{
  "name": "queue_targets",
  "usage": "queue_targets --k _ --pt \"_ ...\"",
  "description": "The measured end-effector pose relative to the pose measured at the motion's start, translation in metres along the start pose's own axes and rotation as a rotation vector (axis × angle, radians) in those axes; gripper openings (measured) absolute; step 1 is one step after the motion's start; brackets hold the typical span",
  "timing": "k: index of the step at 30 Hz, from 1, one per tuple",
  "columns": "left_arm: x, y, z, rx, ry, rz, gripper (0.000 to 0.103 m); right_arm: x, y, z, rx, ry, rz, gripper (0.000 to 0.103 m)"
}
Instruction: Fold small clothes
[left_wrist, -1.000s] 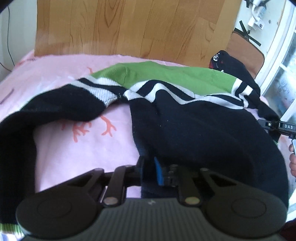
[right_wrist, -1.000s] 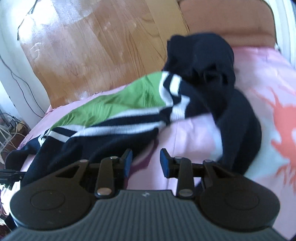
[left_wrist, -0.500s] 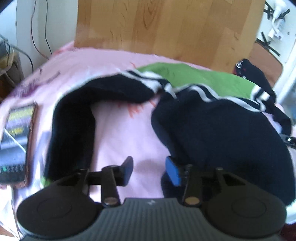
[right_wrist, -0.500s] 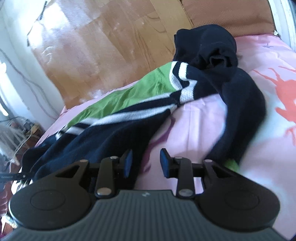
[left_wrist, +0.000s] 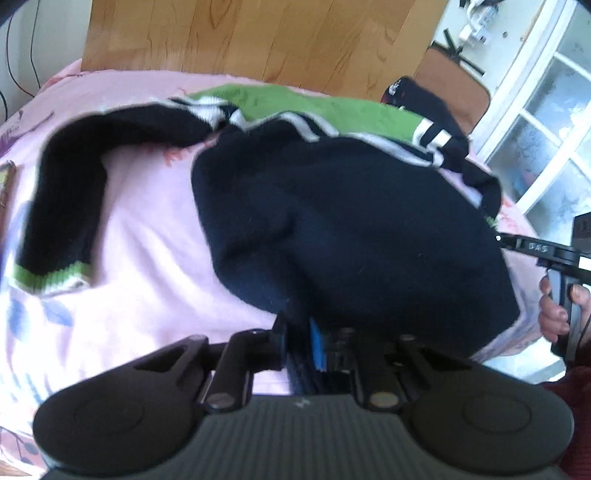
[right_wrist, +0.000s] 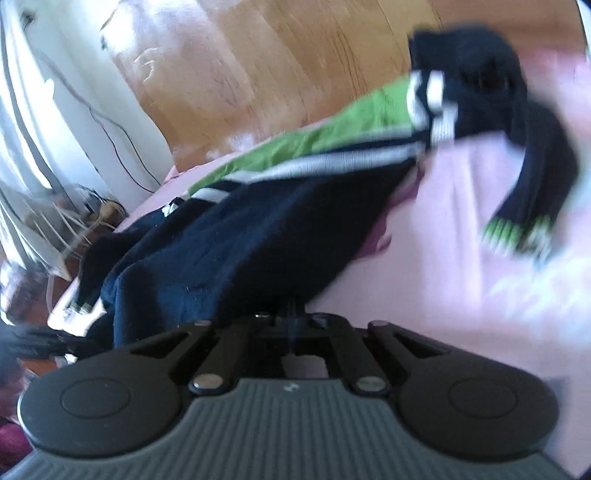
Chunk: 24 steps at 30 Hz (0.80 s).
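Both my left gripper (left_wrist: 299, 341) and right gripper (right_wrist: 293, 317) are pinching the navy knit sweater with green-and-white stripes (left_wrist: 351, 229) by its hem at the near edge of the pink printed bedsheet (left_wrist: 147, 266), so I can lift and fold it.

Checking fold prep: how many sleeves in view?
2. One sleeve lies curved on the pink sheet, left of the sweater body; the other sleeve trails from the far shoulder on the right, blurred.
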<state>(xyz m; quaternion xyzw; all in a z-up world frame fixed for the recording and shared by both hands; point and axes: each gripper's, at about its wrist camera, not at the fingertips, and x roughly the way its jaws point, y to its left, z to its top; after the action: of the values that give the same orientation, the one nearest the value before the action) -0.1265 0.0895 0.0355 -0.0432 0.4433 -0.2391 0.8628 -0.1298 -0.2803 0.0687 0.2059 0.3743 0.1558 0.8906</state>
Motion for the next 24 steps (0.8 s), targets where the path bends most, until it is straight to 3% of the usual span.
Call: queue_targets --k 4,8,12,16,17,21,24 --pt "-0.040 0.004 0.004 0.032 -0.072 -0.016 0.012 -0.070 0.014 0.033 -0.110 -0.098 -0.050 0.002" --pt "-0.041 0.017 0.004 0.006 -0.072 0.043 0.012 -0.101 0.010 0.037 -0.133 -0.076 -0.002 0.003" --pt "-0.012 0.037 0.003 -0.078 0.004 0.102 0.012 -0.060 -0.005 0.006 -0.056 -0.005 -0.036 0.007" --pt "-0.014 0.045 0.005 -0.085 -0.001 0.132 0.012 -0.013 -0.015 -0.020 0.017 0.062 -0.022 0.007" --pt "-0.017 0.045 0.007 -0.083 -0.011 0.142 0.012 -0.009 -0.013 -0.025 0.021 0.053 0.002 0.010" --pt "-0.024 0.052 0.011 -0.095 -0.022 0.173 0.012 -0.001 0.005 -0.028 0.001 0.027 0.076 0.037" --pt "-0.020 0.053 0.011 -0.096 -0.012 0.178 0.012 0.002 0.019 -0.029 -0.069 0.052 0.089 0.037"
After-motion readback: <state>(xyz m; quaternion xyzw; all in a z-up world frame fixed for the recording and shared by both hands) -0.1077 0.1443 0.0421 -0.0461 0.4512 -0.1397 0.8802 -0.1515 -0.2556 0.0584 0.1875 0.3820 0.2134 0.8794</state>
